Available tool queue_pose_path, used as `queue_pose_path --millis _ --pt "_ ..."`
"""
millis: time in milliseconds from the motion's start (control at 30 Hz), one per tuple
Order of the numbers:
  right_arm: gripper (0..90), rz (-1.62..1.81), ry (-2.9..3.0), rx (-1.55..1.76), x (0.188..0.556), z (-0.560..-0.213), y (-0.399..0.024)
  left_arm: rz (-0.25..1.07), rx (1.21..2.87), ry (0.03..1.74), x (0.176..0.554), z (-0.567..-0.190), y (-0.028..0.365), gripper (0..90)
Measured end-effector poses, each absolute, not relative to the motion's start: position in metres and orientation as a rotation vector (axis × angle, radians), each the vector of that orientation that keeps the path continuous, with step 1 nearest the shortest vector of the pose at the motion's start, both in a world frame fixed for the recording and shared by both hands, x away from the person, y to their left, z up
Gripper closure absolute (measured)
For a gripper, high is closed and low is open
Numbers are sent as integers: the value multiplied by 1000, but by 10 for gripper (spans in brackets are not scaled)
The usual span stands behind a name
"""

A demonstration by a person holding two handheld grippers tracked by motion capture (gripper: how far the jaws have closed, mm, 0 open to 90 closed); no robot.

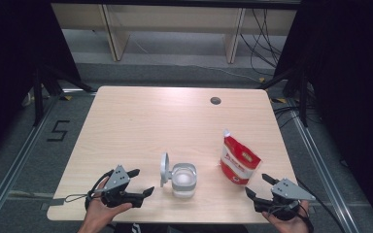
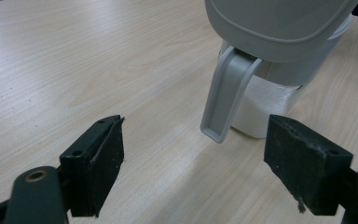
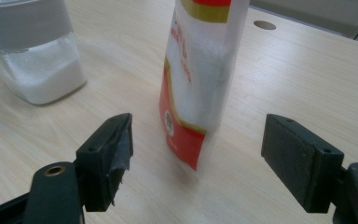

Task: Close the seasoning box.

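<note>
Resting near the front edge of the surface (image 1: 141,111), left tongs (image 1: 143,182) sit with jaws apart, nothing between them, pointing right at the jar (image 1: 183,179). Jar is near, not touching. Left gripper view: jar close ahead, its grey lid (image 2: 275,25) flipped open and standing up on the side facing the tongs, latch tab (image 2: 226,93) hanging down between the two pads, clear of both.

Jar is clear plastic, white granules inside, standing upright at centre front of the surface.

Pouch (image 1: 239,160), red and white, stands upright just right of the jar, apart from it, top corner cut open. Right gripper view: white granules visible through its clear panel.

Right tongs (image 1: 260,185) sit at the front right corner, jaws wide apart, nothing gripped, aimed at the pouch. Pouch lines up between the pads but stands beyond them, no contact.

Cable hole (image 1: 215,100) at far right of the surface.
</note>
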State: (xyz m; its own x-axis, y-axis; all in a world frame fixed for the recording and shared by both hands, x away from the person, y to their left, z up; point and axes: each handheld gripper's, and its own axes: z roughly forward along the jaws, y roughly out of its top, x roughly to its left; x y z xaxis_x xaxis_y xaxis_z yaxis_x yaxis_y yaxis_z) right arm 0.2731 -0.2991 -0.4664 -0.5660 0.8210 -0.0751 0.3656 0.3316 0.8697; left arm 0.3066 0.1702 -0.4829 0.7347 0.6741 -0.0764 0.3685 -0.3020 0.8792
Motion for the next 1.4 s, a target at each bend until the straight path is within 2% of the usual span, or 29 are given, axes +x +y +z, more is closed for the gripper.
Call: queue_pose_path --millis 300,433,800,933,1367,1400 --pt "255 1161 2099 1047 271 -467 -299 378 1931 784 306 -481 172 206" --pt "256 1162 2087 1016 274 -468 -299 352 1924 790 306 -480 172 269" --pt "256 1159 2093 1076 271 -467 -299 362 1905 788 298 -471 169 782" --pt "257 1158 2096 1080 270 -468 -299 380 1904 766 299 -468 169 871" --pt "258 1158 2090 1083 268 -468 -298 367 1910 709 300 -460 159 895" --pt "258 1161 2087 1087 268 -468 -298 355 1902 742 298 -460 157 895"
